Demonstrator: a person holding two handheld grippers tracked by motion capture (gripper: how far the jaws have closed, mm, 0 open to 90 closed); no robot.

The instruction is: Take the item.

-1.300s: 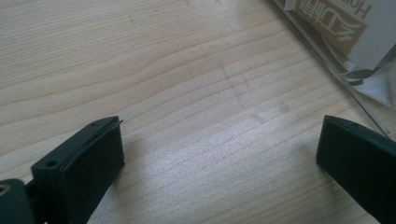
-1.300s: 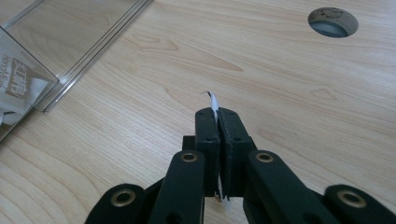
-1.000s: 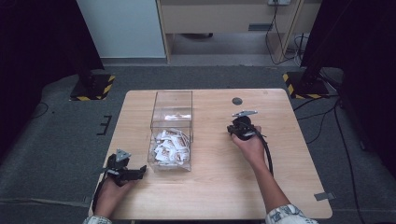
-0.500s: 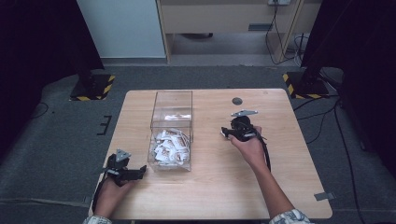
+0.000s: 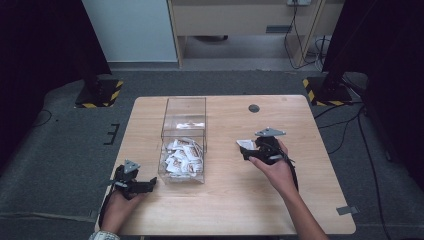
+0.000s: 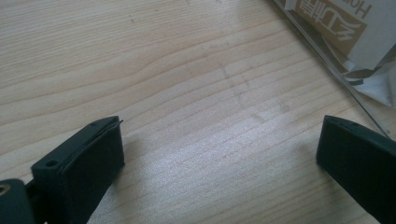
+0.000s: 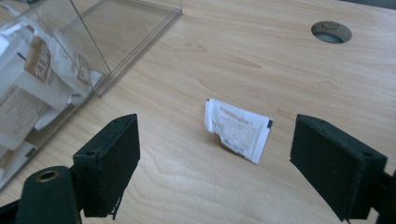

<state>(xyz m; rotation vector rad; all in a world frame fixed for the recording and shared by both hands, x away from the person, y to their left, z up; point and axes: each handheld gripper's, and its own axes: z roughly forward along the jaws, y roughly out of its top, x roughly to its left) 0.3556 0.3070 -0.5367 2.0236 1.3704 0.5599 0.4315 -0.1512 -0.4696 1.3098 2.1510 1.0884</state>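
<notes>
While the right gripper (image 5: 248, 151) hovers over the wooden surface (image 5: 235, 200) with its fingers (image 7: 108, 163) spread wide, a single white sachet (image 7: 237, 129) lies flat on the wood between them, touching neither. To its left stands a clear plastic box (image 5: 184, 111) whose near half holds a heap of similar sachets (image 5: 182, 156). Resting near the surface's front left corner just beside the box, the left gripper (image 5: 146, 184) likewise has its fingers (image 6: 79, 165) apart, holding nothing.

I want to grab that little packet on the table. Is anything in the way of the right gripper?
No. The right gripper is open, and the white packet lies on bare wood of the table between and beyond its jaws. The clear box stands off to the side.
</notes>
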